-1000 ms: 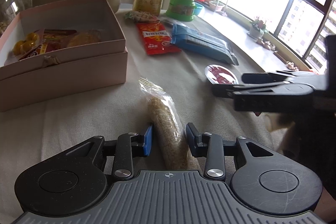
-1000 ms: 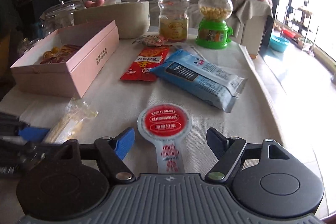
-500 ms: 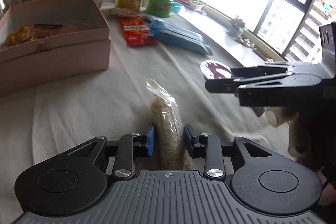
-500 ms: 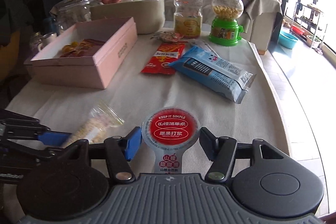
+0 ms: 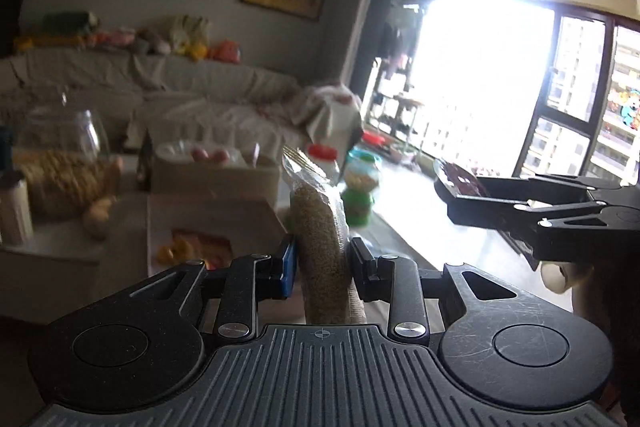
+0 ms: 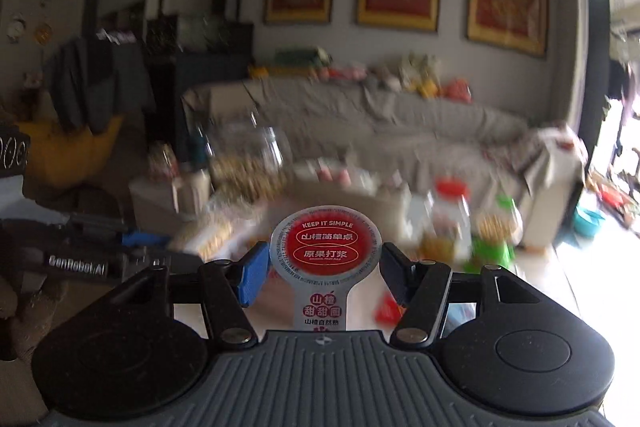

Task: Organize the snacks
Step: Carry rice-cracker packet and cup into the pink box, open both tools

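Note:
My left gripper (image 5: 322,261) is shut on a long clear bag of tan grain snack (image 5: 320,219), which stands up between the pads, lifted off the table. My right gripper (image 6: 324,265) is shut on a round red-and-grey sealed snack pack (image 6: 325,247) with a tab hanging toward the camera, also lifted. The left wrist view shows the right gripper (image 5: 464,195) at the right with the pack's edge (image 5: 460,179) in it. At the left of the right wrist view, the left gripper (image 6: 140,241) shows side-on. The open pink box (image 5: 208,213) lies below and ahead.
A glass jar (image 5: 60,147) stands left of the box. A red-lidded jar (image 6: 450,211) and a green candy dispenser (image 6: 496,239) stand at the table's far end; a red packet (image 6: 386,307) lies below. A covered sofa (image 6: 400,123) lies behind. Both views are motion-blurred.
Both grippers closed on their snacks on the table, then rose and tilted upward with them. The views now show the room and sofa instead of the tabletop.

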`<state>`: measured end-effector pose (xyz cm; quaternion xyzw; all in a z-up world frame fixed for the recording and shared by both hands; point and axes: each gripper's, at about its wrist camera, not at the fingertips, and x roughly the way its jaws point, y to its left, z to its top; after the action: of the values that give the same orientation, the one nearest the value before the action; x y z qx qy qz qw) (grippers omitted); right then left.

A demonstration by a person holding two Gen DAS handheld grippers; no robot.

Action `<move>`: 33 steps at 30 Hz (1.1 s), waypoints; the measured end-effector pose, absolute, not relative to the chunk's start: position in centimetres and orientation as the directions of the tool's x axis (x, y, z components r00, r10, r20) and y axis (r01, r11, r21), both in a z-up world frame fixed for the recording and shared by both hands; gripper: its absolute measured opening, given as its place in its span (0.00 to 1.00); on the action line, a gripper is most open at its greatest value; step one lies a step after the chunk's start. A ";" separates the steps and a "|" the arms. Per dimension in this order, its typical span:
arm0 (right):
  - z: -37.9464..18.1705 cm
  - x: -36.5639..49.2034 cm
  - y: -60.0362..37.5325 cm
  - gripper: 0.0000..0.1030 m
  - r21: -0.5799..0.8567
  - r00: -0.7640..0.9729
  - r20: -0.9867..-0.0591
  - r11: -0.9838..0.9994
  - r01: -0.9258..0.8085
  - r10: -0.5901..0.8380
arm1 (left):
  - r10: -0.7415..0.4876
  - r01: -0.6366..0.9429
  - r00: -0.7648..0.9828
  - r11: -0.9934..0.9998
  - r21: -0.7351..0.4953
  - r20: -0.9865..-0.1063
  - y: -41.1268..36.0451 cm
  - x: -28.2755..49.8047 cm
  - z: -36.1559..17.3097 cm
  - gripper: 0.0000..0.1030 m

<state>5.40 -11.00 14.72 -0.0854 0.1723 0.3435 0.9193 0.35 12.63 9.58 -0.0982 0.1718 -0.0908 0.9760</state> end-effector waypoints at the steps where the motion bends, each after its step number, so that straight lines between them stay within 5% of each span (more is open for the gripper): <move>1: 15.6 6.1 -10.2 0.59 -0.028 0.698 -0.369 0.743 -0.668 0.613 | -0.193 0.131 0.934 0.968 -0.215 -0.299 13.2 0.7 10.5 0.32; 11: 19.3 15.3 -3.7 0.59 0.036 0.724 -0.414 0.804 -0.593 0.552 | -0.111 0.006 0.937 0.953 -0.302 -0.332 18.4 9.3 10.7 0.32; 20: 12.2 23.1 0.7 0.59 0.075 0.653 -0.577 0.828 -0.556 0.491 | -0.134 -0.062 0.820 0.946 -0.319 -0.557 19.6 17.5 1.7 0.31; 28: 5.1 27.8 4.0 0.59 0.129 0.551 -0.704 0.843 -0.521 0.448 | -0.110 -0.077 0.890 0.920 -0.384 -0.443 22.4 16.1 1.0 0.30; 33: 2.4 29.8 5.2 0.60 0.260 0.439 -0.725 0.801 -0.539 0.530 | -0.107 -0.094 0.878 0.918 -0.386 -0.467 21.9 14.8 1.4 0.30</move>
<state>29.81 5.15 2.40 -0.0051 0.4257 0.3153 0.8482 14.77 21.92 1.37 -0.2030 0.2469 -0.0034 0.9475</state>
